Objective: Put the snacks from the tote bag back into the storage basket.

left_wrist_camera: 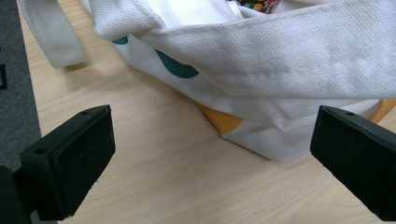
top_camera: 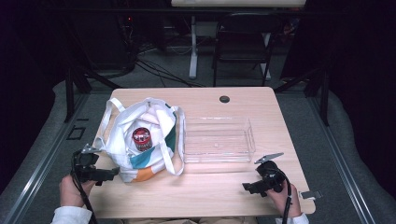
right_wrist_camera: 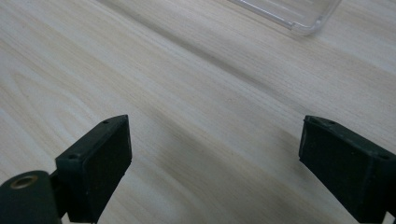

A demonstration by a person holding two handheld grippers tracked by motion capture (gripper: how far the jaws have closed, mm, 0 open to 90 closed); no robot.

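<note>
A white cloth tote bag (top_camera: 140, 140) with teal and orange patches stands open on the left half of the wooden table (top_camera: 210, 186); a red-topped can (top_camera: 141, 138) sits inside it. To its right lies a clear plastic tray (top_camera: 217, 139) with nothing in it. My left gripper (top_camera: 109, 174) rests at the bag's near left corner, jaws open, and the bag's lower corner (left_wrist_camera: 261, 140) shows just beyond them with nothing gripped. My right gripper (top_camera: 247, 187) sits near the table's front right, jaws open over bare wood, with the tray's corner (right_wrist_camera: 303, 21) farther off.
A dark round grommet (top_camera: 224, 99) marks the table's far edge. Behind the table stand a black folding chair (top_camera: 243, 42) and a white desk leg (top_camera: 193, 46). A bag strap (left_wrist_camera: 51, 32) lies on the wood at the left. A small metal clip (top_camera: 310, 194) sits at the front right corner.
</note>
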